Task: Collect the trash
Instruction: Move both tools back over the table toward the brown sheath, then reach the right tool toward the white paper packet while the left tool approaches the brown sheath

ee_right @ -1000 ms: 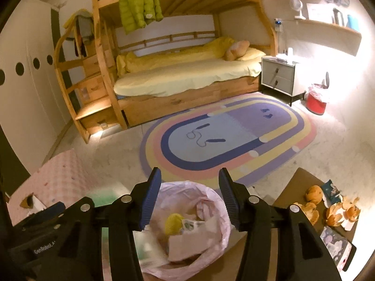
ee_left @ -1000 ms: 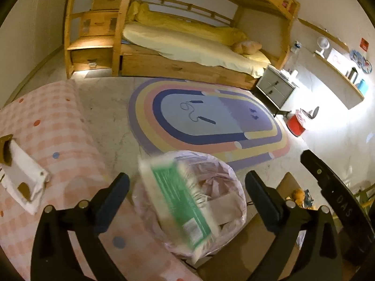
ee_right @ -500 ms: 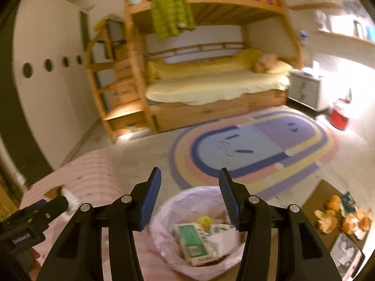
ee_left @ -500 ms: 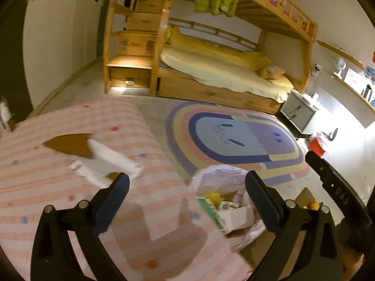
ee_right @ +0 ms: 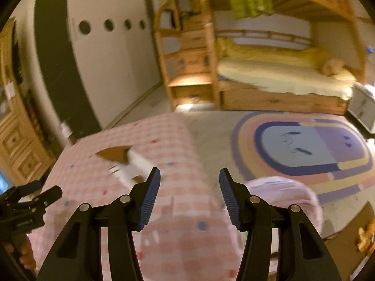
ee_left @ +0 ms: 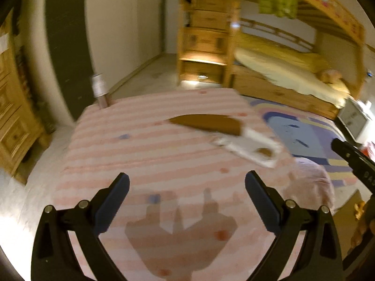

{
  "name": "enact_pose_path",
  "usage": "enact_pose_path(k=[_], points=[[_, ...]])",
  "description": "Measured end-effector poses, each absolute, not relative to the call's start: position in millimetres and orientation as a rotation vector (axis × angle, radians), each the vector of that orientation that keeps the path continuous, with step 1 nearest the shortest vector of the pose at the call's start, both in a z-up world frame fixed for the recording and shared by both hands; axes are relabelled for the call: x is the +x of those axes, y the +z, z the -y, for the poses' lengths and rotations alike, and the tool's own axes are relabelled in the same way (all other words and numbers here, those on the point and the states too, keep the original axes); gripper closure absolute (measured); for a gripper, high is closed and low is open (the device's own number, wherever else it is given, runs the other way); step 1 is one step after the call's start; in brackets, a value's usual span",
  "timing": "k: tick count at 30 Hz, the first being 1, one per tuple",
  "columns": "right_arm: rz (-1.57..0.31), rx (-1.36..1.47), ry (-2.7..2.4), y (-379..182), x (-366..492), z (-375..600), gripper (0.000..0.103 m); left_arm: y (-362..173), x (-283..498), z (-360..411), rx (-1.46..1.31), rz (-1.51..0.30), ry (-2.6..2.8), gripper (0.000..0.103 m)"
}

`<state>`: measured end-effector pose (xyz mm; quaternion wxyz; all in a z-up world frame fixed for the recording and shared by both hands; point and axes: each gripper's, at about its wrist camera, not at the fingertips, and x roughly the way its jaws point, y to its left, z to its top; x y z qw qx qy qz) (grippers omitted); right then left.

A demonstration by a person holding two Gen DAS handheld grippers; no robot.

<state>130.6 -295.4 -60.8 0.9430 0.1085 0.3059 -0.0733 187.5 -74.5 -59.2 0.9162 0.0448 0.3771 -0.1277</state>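
Note:
A white and brown wrapper (ee_left: 243,144) lies on the pink checked tabletop (ee_left: 152,159), ahead and right of my left gripper (ee_left: 187,185), which is open and empty above the table. The wrapper also shows in the right wrist view (ee_right: 131,166), just left of my right gripper (ee_right: 189,182), which is open and empty. The pink trash bag (ee_right: 286,196) stands off the table's right edge; it also shows in the left wrist view (ee_left: 314,185). Its contents are hidden now.
A bottle (ee_left: 99,90) stands at the table's far left corner. A rainbow rug (ee_right: 304,149) covers the floor before a wooden bunk bed (ee_right: 276,79). A brown board with toys (ee_right: 365,236) lies on the floor at right. A wooden dresser (ee_left: 11,121) stands left.
The green and white packet dropped into the trash bag. Both grippers then swung left, away from the bag and over the table toward the wrapper.

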Motion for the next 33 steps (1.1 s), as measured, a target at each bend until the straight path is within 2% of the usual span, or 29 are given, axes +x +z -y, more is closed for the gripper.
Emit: enact_pose_path(k=[13, 18, 21, 23, 25, 29, 33], points=[[-0.758, 0.073, 0.046, -90.2, 226.7, 228.6, 0.051, -78.4, 241.9, 6.1, 0.049, -0.855, -0.102, 0.007], [-0.779, 0.026, 0.073, -96.8, 254.7, 215.4, 0.056, -79.4, 244.7, -4.8, -0.016, -0.893, -0.120, 0.007], [-0.805, 0.003, 0.072, -102.8, 261.1, 211.6, 0.065, -80.6, 244.3, -8.1, 0.013, -0.888, -0.095, 0.007], [-0.816, 0.009, 0.087, -105.3, 262.5, 210.6, 0.083, -83.6, 246.0, -8.8, 0.031, -0.895, -0.096, 0.007], [-0.816, 0.011, 0.117, -104.1, 259.4, 206.2, 0.090, -85.0, 246.7, -9.1, 0.057, -0.898, -0.088, 0.007], [-0.813, 0.016, 0.191, -99.7, 249.4, 186.3, 0.096, -82.0, 248.2, -19.5, 0.022, -0.889, -0.058, 0.007], [-0.853, 0.008, 0.302, -106.0, 237.8, 150.7, 0.097, -79.3, 246.3, -29.9, -0.010, -0.875, -0.009, 0.007]])
